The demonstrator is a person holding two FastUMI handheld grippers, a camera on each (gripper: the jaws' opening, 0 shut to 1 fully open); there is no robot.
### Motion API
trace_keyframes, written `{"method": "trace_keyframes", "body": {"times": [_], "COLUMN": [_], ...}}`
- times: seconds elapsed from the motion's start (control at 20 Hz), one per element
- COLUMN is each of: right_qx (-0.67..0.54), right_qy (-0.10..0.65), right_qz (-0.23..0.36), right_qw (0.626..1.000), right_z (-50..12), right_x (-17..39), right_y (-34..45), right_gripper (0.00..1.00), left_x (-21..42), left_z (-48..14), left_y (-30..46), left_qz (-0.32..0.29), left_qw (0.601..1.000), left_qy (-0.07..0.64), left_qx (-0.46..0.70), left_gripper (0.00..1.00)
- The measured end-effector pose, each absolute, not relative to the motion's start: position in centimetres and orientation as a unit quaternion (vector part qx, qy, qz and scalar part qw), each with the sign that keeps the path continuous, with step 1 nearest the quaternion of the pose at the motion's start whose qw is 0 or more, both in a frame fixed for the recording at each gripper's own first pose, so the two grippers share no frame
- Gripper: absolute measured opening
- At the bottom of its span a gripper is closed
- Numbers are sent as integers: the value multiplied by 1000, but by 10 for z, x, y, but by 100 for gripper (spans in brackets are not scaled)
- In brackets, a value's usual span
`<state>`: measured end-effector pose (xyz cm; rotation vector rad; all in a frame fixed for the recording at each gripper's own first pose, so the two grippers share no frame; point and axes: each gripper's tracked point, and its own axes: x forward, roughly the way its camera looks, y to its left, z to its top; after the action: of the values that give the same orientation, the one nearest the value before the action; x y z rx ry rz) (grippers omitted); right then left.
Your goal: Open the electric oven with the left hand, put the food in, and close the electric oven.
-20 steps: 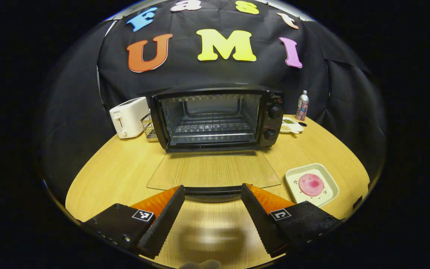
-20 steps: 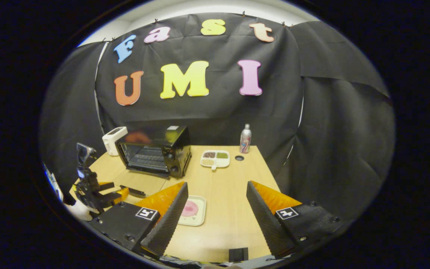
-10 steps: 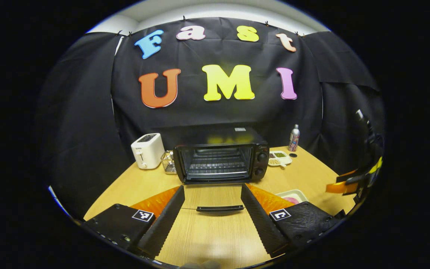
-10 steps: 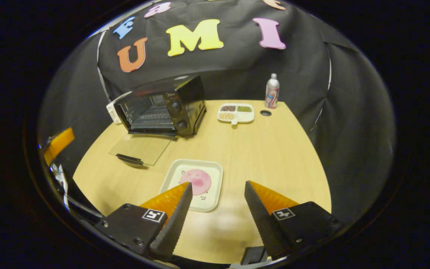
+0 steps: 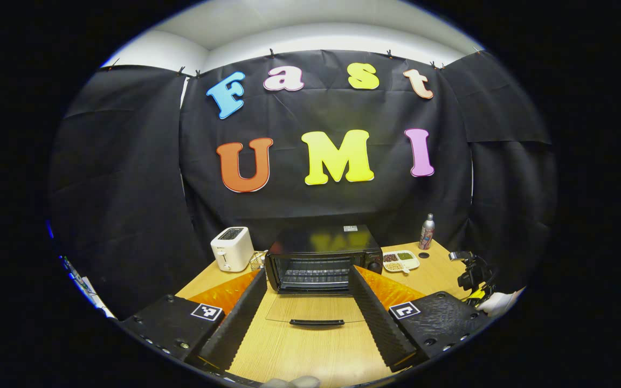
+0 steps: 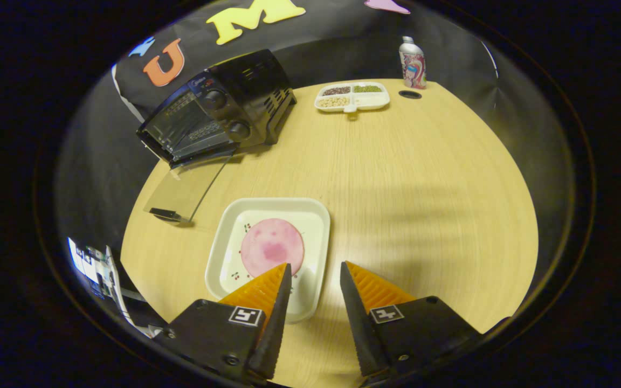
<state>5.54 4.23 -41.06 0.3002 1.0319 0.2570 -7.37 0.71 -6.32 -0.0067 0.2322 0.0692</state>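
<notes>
The black electric oven (image 5: 324, 258) stands at the back of the wooden table (image 6: 397, 178), its glass door (image 6: 186, 186) folded down flat with the handle (image 5: 316, 322) toward me. My left gripper (image 5: 308, 302) is open and held well back from that door, gripping nothing. A white square plate (image 6: 267, 202) carries a round pink slice of food (image 6: 273, 252). My right gripper (image 6: 315, 267) hangs open just over the plate's near right corner, one fingertip (image 6: 283, 272) above the rim. The right gripper (image 5: 472, 275) and its hand also appear far right in the left gripper view.
A white toaster (image 5: 232, 255) and a small wire basket stand left of the oven. To the oven's right sit a divided dish of beans (image 6: 351, 96), a spray bottle (image 6: 413, 55) and a small black hole (image 6: 409, 94) in the tabletop.
My left gripper has drawn back and up from the lowered oven door. My right gripper has dropped toward the plate, and its fingers have closed partway.
</notes>
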Motion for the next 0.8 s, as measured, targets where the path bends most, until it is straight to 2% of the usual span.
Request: {"method": "trace_keyframes", "body": {"times": [0.05,0.2,0.4,0.55,0.75,0.8], "right_qx": [151,173,149,113,94,99], "right_qy": [495,514,542,568,577,576], "right_qz": [129,142,138,129,133,135], "right_qw": [846,828,815,805,800,800], "right_z": [-413,-415,-420,-424,-424,-424], "right_x": [58,64,68,68,71,72], "right_y": [43,46,41,37,38,38], "right_gripper": [45,34,19,5,6,6], "left_x": [-71,-67,-73,-80,-91,-93], "left_z": [-61,-65,-64,-57,-47,-48], "left_y": [5,-4,-11,-13,-4,-3], "left_qz": [42,66,96,114,137,139], "left_qw": [992,989,985,983,982,982], "left_qy": [116,132,142,140,130,130], "left_qx": [-2,-10,-23,-21,-17,-18], "left_gripper": [96,96,97,96,96,100]}}
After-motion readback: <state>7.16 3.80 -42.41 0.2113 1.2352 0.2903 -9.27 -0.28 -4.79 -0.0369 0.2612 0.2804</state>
